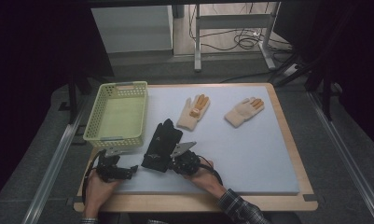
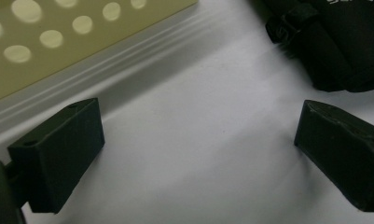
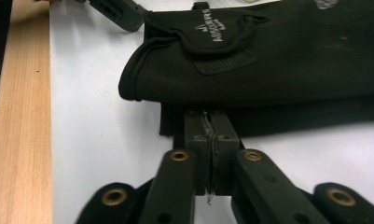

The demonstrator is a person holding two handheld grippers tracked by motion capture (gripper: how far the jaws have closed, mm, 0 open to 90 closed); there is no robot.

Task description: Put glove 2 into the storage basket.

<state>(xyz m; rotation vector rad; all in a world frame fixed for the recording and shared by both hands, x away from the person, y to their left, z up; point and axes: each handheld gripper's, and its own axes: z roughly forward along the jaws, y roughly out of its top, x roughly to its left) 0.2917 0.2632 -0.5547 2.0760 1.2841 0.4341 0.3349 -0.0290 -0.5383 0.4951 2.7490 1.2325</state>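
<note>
Right gripper [image 3: 208, 126]: jaws pressed together at lower centre of its view, tips at the black glove's [image 3: 268, 60] edge, grip not discernible | Left gripper [image 2: 194, 140]: jaws spread wide, nothing held | Black glove lies lower centre of the high view, beside the basket [image 1: 115, 114].
</note>
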